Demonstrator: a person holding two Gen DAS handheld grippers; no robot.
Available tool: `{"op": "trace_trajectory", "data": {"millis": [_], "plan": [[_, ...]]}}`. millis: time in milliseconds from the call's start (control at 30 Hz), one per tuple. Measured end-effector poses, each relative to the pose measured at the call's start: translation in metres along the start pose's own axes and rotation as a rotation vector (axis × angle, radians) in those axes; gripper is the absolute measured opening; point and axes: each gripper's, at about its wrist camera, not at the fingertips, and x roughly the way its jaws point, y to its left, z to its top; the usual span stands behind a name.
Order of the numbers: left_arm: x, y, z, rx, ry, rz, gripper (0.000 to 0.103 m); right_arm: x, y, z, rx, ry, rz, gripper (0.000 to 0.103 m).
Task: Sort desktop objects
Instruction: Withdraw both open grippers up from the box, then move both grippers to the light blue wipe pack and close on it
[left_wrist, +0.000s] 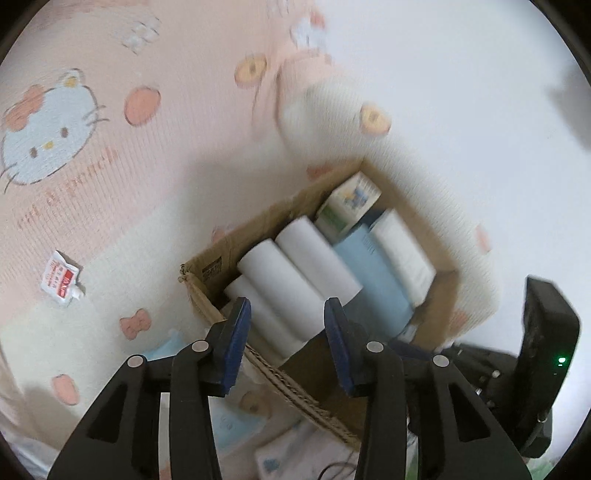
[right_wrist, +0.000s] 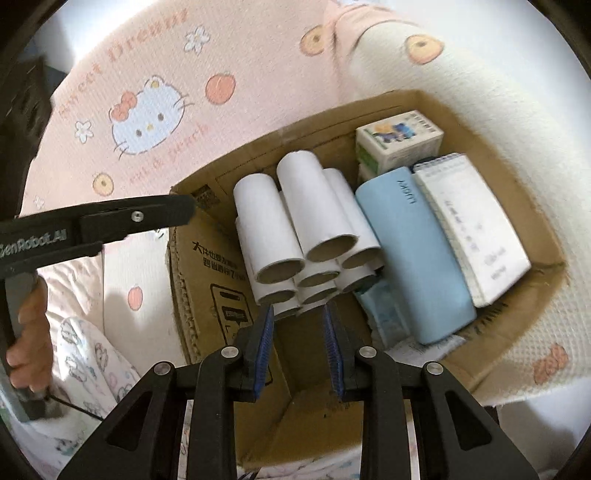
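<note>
An open cardboard box (left_wrist: 207, 258) (right_wrist: 207, 258) rests on a pink cartoon-cat blanket. Inside lie several white paper tubes (left_wrist: 295, 266) (right_wrist: 314, 214), a light blue case (left_wrist: 373, 273) (right_wrist: 413, 251), a white pack (left_wrist: 402, 251) (right_wrist: 476, 229) and a small printed carton (left_wrist: 351, 199) (right_wrist: 399, 136). My left gripper (left_wrist: 288, 317) hovers open above the tubes at the box's near corner, nothing between its pads. Over the box's near wall, my right gripper (right_wrist: 299, 332) has its jaws a little apart and empty.
A torn red-and-white sachet (left_wrist: 61, 278) lies on the blanket (left_wrist: 110, 184) left of the box. Light blue packets (left_wrist: 229, 424) sit below the box's near edge. A hand (right_wrist: 33, 325) holds the left gripper's handle at the left of the right wrist view.
</note>
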Motion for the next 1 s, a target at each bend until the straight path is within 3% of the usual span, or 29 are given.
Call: {"op": "trace_trajectory", "data": {"millis": [33, 100, 200, 367, 500, 600, 733, 867, 933, 1000], "plan": [[-0.006, 0.004, -0.006, -0.024, -0.036, -0.022, 0.025, 0.002, 0.013, -0.004, -0.004, -0.008, -0.001, 0.024], [-0.01, 0.009, -0.015, -0.057, -0.058, -0.048, 0.01, 0.008, 0.021, -0.008, -0.023, -0.025, -0.005, 0.024], [-0.018, 0.021, -0.03, -0.108, -0.108, -0.103, 0.01, 0.003, 0.032, -0.019, -0.046, -0.043, -0.024, 0.024], [-0.038, 0.033, -0.067, -0.087, -0.232, -0.082, 0.01, -0.015, 0.042, -0.031, -0.085, -0.066, -0.026, 0.024], [-0.045, 0.05, -0.1, -0.085, -0.274, -0.095, 0.01, -0.017, 0.062, -0.048, -0.149, -0.076, 0.03, 0.024], [-0.046, 0.078, -0.127, -0.128, -0.306, -0.041, 0.011, -0.022, 0.073, -0.061, -0.173, -0.122, 0.104, 0.024], [-0.034, 0.12, -0.151, -0.214, -0.264, -0.037, 0.011, -0.024, 0.094, -0.081, -0.235, -0.201, 0.116, 0.024], [-0.02, 0.157, -0.167, -0.312, -0.235, -0.048, 0.013, -0.009, 0.114, -0.094, -0.286, -0.199, 0.134, 0.024], [-0.01, 0.171, -0.171, -0.345, -0.2, -0.04, 0.019, 0.003, 0.123, -0.101, -0.294, -0.175, 0.16, 0.024], [-0.004, 0.178, -0.168, -0.335, -0.164, -0.044, 0.02, 0.014, 0.125, -0.106, -0.254, -0.161, 0.151, 0.024]]}}
